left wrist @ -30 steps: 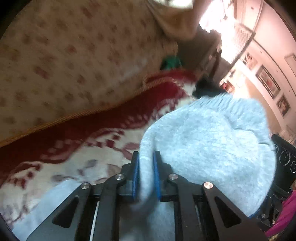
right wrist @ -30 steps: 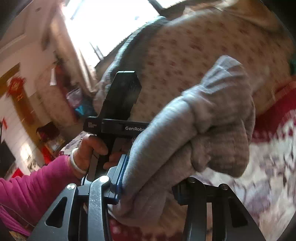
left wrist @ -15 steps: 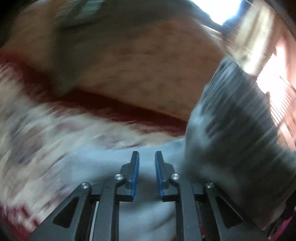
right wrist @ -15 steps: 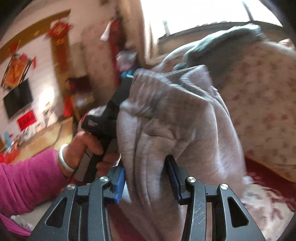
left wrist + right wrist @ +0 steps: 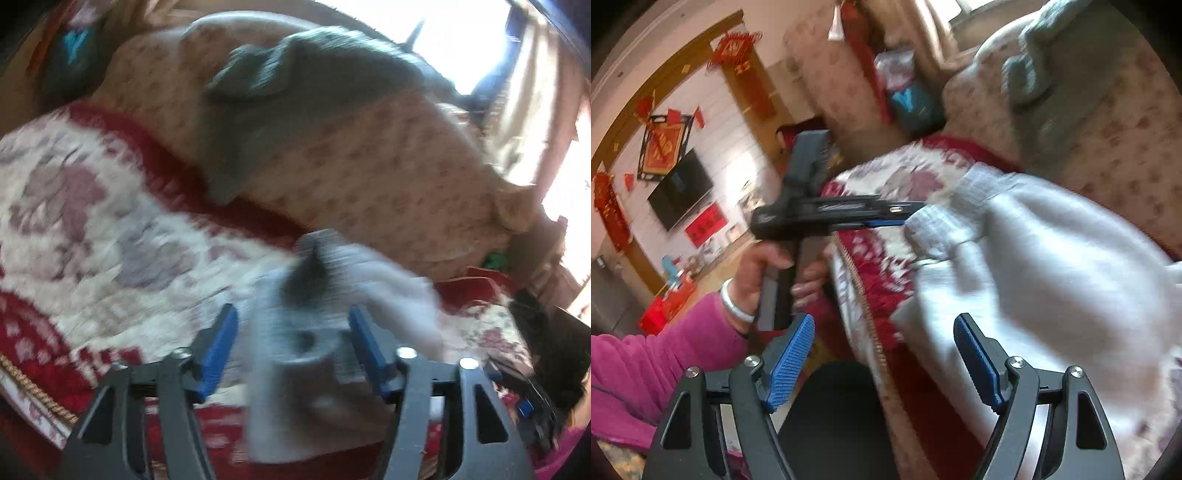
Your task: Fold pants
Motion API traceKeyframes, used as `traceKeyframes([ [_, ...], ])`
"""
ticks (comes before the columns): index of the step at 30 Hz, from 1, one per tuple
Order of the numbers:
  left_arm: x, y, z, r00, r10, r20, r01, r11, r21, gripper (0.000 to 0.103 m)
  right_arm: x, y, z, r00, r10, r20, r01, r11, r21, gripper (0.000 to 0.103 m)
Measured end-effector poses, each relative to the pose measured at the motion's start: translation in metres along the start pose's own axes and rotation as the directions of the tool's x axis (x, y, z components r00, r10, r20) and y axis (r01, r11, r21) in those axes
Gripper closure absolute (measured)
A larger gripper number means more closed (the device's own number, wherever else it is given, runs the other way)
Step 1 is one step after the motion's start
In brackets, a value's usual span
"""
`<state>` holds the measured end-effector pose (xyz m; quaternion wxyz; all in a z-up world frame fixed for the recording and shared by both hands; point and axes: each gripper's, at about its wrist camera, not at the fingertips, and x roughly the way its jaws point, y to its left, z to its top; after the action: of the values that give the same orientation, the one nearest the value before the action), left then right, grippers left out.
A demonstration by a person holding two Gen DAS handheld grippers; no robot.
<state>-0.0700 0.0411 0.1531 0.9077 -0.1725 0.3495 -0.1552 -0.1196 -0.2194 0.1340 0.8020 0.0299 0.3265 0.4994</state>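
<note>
1. The pants (image 5: 1045, 266), light grey, lie in a heap on the red and cream floral cover (image 5: 92, 229) of a sofa, just in front of the beige backrest (image 5: 369, 166).
2. The left gripper (image 5: 293, 332) has its jaws opening. A blurred fold of the pants sits between the blue pads (image 5: 218, 350), but they stand clear of it on both sides.
3. In the right wrist view the left gripper (image 5: 886, 216) reaches level over the sofa's edge, its tips at the ribbed waistband (image 5: 942, 221).
4. A hand (image 5: 768, 273) with a pale bangle and a pink sleeve (image 5: 653, 354) grips the left gripper's handle.
5. The right gripper (image 5: 884, 354) has its jaws opening too, with nothing between its blue pads (image 5: 790, 354). The near edge of the pants is just beside its right finger; whether they touch is unclear.
6. A dark grey garment (image 5: 295, 85) is draped over the top of the backrest.
7. A dark screen (image 5: 679, 188) and red decorations (image 5: 665, 144) hang on the far wall.
</note>
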Motion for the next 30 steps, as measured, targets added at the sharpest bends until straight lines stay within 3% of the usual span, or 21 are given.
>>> traceKeyframes([
  [4, -0.008, -0.057, 0.005, 0.998, -0.056, 0.023, 0.053, 0.993, 0.101, 0.026, -0.048, -0.031, -0.003, 0.981, -0.177, 0.073, 0.172, 0.982, 0.074, 0.012],
  [7, -0.002, -0.094, 0.002, 0.997, -0.069, 0.017, 0.065, 0.985, 0.162, 0.025, -0.063, -0.059, -0.003, 0.942, -0.326, 0.077, 0.312, 0.938, 0.154, 0.012],
  [9, 0.005, -0.112, -0.005, 0.999, -0.047, 0.009, 0.044, 0.977, 0.209, 0.024, -0.068, -0.073, -0.005, 0.922, -0.381, 0.071, 0.36, 0.911, 0.202, 0.012],
  [13, 0.029, -0.13, -0.031, 0.997, 0.08, -0.02, -0.071, 0.954, 0.29, 0.024, -0.069, -0.088, 0.001, 0.895, -0.444, 0.043, 0.426, 0.878, 0.217, 0.012],
  [15, 0.039, -0.124, -0.043, 0.99, 0.138, -0.035, -0.122, 0.948, 0.294, 0.024, -0.054, -0.091, 0.01, 0.875, -0.484, 0.018, 0.471, 0.859, 0.201, 0.012],
  [18, 0.044, -0.104, -0.057, 0.979, 0.198, -0.043, -0.179, 0.947, 0.267, 0.024, -0.042, -0.097, 0.016, 0.866, -0.501, 0.009, 0.49, 0.851, 0.191, 0.012],
  [21, 0.047, -0.08, -0.07, 0.98, 0.188, -0.068, -0.17, 0.963, 0.21, 0.024, -0.019, -0.106, 0.023, 0.852, -0.523, -0.015, 0.517, 0.837, 0.182, 0.012],
  [26, 0.05, -0.074, -0.081, 0.983, 0.183, -0.031, -0.173, 0.963, 0.209, 0.024, 0.023, -0.133, 0.018, 0.799, -0.597, -0.073, 0.599, 0.779, 0.184, 0.008],
  [30, 0.053, -0.071, -0.079, 0.985, 0.173, -0.019, -0.167, 0.97, 0.175, 0.024, 0.021, -0.152, 0.015, 0.824, -0.557, -0.105, 0.563, 0.782, 0.267, 0.004],
])
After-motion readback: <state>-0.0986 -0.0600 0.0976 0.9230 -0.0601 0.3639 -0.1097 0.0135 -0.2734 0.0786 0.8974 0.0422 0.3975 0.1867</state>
